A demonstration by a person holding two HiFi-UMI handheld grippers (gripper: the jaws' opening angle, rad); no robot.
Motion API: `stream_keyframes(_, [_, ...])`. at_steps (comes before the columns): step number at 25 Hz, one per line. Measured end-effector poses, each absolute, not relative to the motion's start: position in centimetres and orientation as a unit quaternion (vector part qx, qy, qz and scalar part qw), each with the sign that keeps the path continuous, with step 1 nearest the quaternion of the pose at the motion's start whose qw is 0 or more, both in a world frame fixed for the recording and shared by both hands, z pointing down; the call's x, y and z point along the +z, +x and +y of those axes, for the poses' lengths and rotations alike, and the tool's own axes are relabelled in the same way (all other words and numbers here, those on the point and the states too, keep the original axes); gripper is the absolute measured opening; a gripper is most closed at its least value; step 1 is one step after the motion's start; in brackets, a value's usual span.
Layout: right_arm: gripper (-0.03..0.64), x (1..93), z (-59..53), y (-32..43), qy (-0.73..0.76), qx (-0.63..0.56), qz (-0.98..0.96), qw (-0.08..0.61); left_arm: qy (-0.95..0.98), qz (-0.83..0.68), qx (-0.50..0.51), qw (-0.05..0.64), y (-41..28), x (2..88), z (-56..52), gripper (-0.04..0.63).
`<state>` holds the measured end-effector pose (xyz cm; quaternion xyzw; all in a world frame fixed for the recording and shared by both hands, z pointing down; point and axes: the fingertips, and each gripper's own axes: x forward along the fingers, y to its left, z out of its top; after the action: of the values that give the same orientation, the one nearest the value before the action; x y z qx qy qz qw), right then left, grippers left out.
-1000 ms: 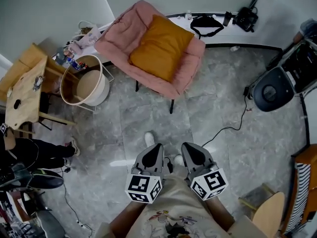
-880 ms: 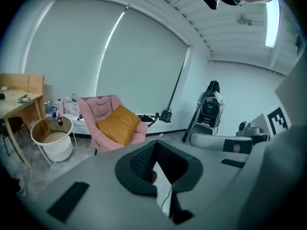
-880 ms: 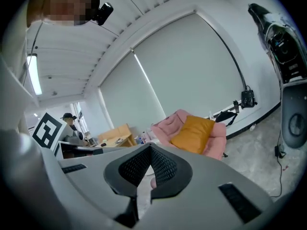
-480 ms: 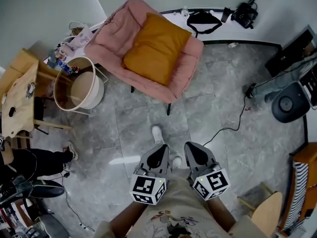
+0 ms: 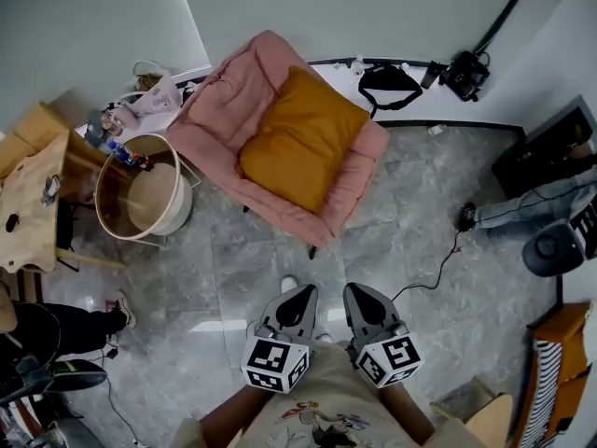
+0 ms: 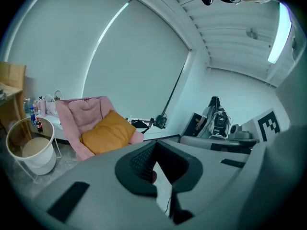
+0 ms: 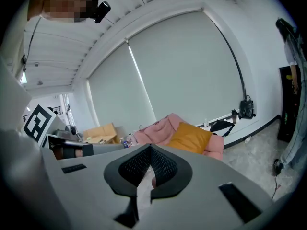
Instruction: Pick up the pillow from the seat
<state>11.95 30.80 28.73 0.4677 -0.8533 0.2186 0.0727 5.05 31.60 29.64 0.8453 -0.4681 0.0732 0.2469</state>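
On the seat of the pink armchair [image 5: 224,110] lies the pillow [image 5: 300,138], a plump mustard-orange square with softly creased fabric, tilted up against the backrest. The left tongs [image 5: 300,297] and right tongs [image 5: 358,297] are both clenched on nothing, side by side, well apart from the chair.

Floor [image 5: 270,250] ahead of left gripper [image 5: 304,293] and right gripper [image 5: 354,293] is open up to chair [image 5: 224,110] front edge. Obstacles: bin [image 5: 140,199] on wire stand ahead-left, cable [image 5: 434,273] on floor ahead-right.
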Motion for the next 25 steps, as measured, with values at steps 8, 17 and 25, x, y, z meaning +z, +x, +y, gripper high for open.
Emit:
stream_keyframes(8, [0.02,27.7,24.0,7.7,0.477,0.203,-0.851,0.082,0.847,-0.467,0.052,0.25,0.1,29.2,24.5,0.005])
stream_keyframes(17, [0.02,27.7,21.0,5.7,0.506,0.189,-0.836,0.094,0.858,-0.445,0.042,0.253,-2.4,29.2,20.7,0.005])
stream_keyframes(25, [0.02,27.4,19.2,4.3,0.495,0.182,-0.842,0.112,0.857,-0.446,0.031,0.256,-2.9,28.7,18.5,0.005])
